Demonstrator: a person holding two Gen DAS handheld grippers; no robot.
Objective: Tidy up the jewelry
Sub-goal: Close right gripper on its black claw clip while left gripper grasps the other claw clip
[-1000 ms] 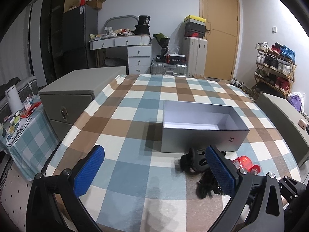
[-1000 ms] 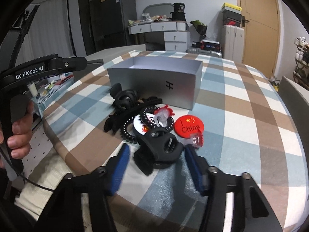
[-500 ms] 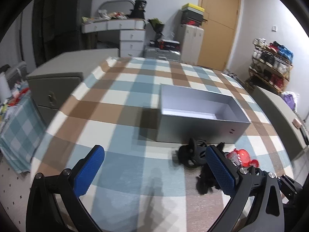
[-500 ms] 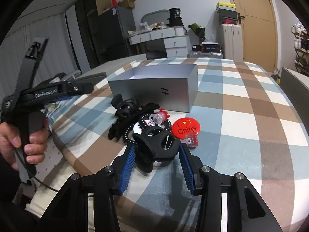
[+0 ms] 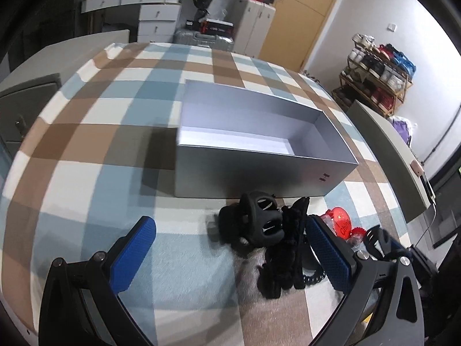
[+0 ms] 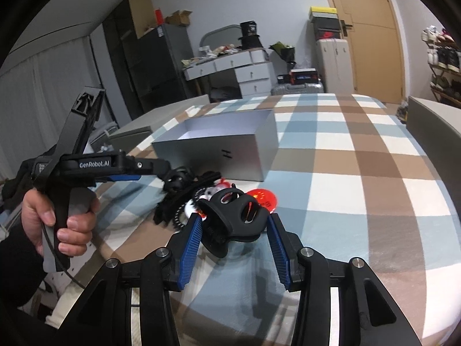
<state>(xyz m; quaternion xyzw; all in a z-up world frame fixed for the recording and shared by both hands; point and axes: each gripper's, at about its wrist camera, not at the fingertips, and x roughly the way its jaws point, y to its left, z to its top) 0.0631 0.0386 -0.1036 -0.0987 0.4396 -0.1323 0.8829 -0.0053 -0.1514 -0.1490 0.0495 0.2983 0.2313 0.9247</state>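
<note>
An open grey box [image 5: 259, 144] stands on the checked tablecloth; it also shows in the right wrist view [image 6: 219, 150]. In front of it lies a pile of accessories: a black claw clip [image 5: 259, 222], a black scrunchie and coil tie [image 5: 288, 256], a red "China" badge [image 5: 341, 222]. My right gripper [image 6: 234, 230] is shut on a second black claw clip [image 6: 236, 216] and holds it lifted above the pile. My left gripper [image 5: 227, 248] is open, low over the table, with the first claw clip between its fingers, not gripped.
The red badge [image 6: 263, 197] and the coil tie [image 6: 180, 213] lie under the lifted clip. Grey cabinets [image 5: 26, 86] flank the table. A shoe rack [image 5: 374, 72] and a door stand behind.
My right gripper has closed on the black claw clip and lifted it off the pile. My left gripper has moved forward and down toward the other claw clip, staying open.
</note>
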